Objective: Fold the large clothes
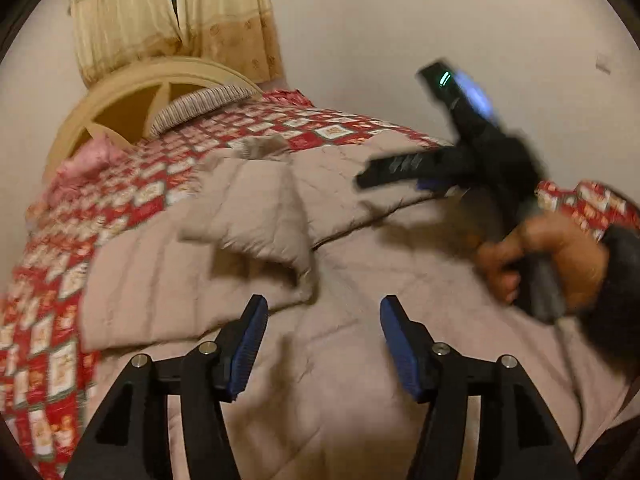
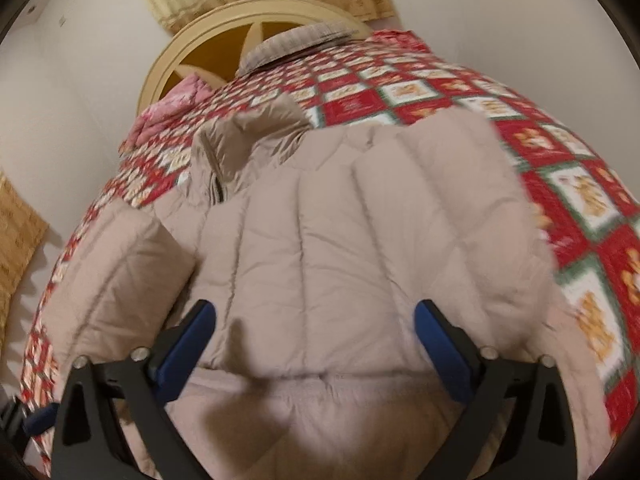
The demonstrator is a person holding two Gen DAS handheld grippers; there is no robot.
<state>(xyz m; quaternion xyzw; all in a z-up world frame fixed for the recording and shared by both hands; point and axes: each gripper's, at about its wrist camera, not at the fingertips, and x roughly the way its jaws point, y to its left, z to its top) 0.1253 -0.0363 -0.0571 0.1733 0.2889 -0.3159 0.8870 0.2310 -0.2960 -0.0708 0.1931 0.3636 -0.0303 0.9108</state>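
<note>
- Garment: a beige quilted puffer jacket (image 2: 360, 216) lies spread on a bed covered by a red, white and green patchwork bedspread (image 2: 592, 208). Its collar and zip end point toward the cream arched headboard (image 2: 256, 24); its long axis runs from the near bed edge toward that headboard.
- Fold status, judged: one quilted panel or sleeve (image 1: 256, 208) is already laid across the body, so the fold appears partly made and not complete.
- Left gripper (image 1: 324, 344): jaws parted, nothing between the blue pads; they hang over the near part of the jacket, apart from the fabric. Released.
- Right gripper (image 2: 316, 344): jaws spread wide, no fabric between them, poised above the near hem fold. Released. In the left wrist view the same tool (image 1: 452, 160) is held by a hand (image 1: 548, 264) over the jacket's right side.
- Governing relation: the jacket lies directly ahead of and below both grippers, with the near hem closest. Each gripper faces its own half, so neither is clearly nearer to the hem overall.
- Next move, judged: a grasp on the near edge and a lift toward the collar, along the long axis.
- Clearance: bare bedspread is open beyond the collar and to the right. A pink pillow (image 2: 172, 108) and a grey striped pillow (image 2: 296, 44) sit by the headboard, well clear.
- Risk, judged: padded fabric may slip or spring back from a shallow pinch.
</note>
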